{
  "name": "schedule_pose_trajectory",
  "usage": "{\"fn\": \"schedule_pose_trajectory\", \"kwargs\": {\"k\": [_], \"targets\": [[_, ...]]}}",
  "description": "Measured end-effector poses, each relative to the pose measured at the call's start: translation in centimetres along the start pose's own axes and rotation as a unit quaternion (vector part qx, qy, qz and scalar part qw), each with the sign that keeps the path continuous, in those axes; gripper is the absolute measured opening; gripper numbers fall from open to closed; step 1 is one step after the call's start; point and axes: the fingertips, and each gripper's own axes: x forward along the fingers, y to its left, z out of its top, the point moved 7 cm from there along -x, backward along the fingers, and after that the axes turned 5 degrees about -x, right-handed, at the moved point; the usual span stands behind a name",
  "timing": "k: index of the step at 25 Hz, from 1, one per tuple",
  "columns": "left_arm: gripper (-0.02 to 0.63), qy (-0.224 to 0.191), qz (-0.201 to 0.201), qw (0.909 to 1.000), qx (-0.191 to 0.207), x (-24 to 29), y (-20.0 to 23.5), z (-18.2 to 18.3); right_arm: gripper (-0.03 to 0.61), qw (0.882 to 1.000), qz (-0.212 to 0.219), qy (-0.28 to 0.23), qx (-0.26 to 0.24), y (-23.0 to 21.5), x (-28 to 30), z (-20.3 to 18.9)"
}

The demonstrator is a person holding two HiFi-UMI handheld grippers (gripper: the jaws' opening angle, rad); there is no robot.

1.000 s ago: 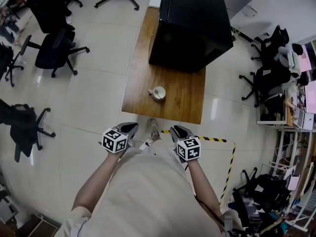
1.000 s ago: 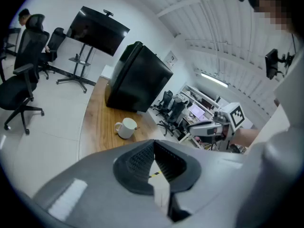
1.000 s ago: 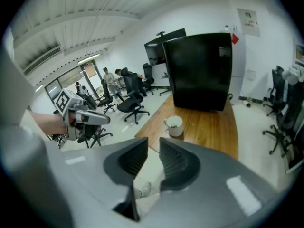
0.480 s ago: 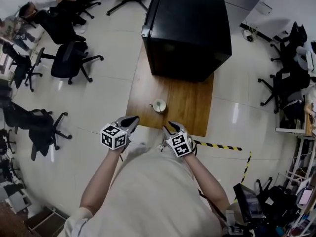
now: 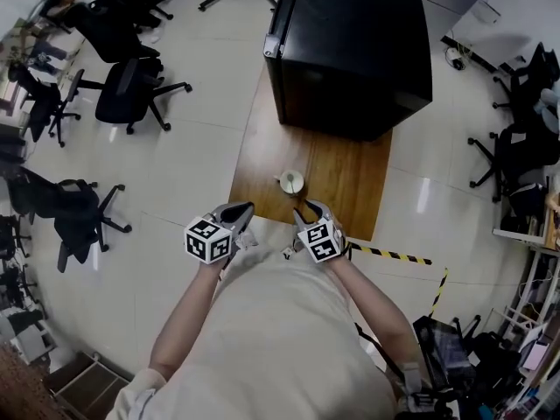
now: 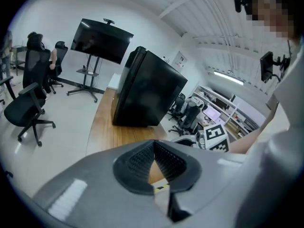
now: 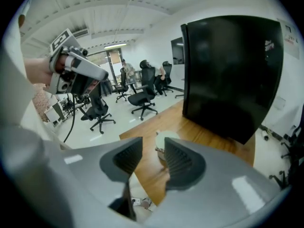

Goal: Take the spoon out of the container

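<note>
Tongs in both hands hover side by side at the near edge of a wooden worktop (image 5: 346, 178), neither touching anything on it. The left tongs (image 5: 241, 208) have their ribbed pads meeting at the tips, leaving only a small wedge of gap behind them, and nothing sits in that gap. The right tongs (image 5: 306, 210) are opening: their pads stand clearly apart and nothing is between them.

A small white container (image 5: 290, 182) stands on the near half of the worktop, at 12 o'clock from the two tongs and a little apart from both. In the right gripper view it shows just beyond the gap between the pads. The spoon is too small to make out for certain in any view, so I cannot tell how it sits in the container.

A big black cabinet (image 5: 350, 46) fills the far end of the worktop, at 12 o'clock from the container. Office chairs (image 5: 131, 90) stand on the floor (image 5: 184, 160) toward 10 o'clock. Striped tape (image 5: 394, 256) runs along the floor at 3 o'clock from the right tongs.
</note>
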Motion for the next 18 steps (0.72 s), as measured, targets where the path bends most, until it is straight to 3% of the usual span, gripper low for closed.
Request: {"fn": "schedule_pose_trajectory", "kwargs": {"k": [6,9,18], "targets": [[0.000,0.028,-0.026,0.9991,0.016,-0.9,0.7,-1.5,0.146,0.998,-0.022,0.061,0.007,0.5,3.8,-2.1],[0.000,0.034,-0.034,0.9986,0.022,-1.8,1.5,-1.6,0.146,0.995,-0.036,0.082,0.035,0.5,5.8,-3.4],[0.000,0.040,-0.037,0.9982,0.024,-3.8,4.5,-1.2,0.146,0.991,-0.077,0.098,0.049,0.4,9.5,-3.0]]}}
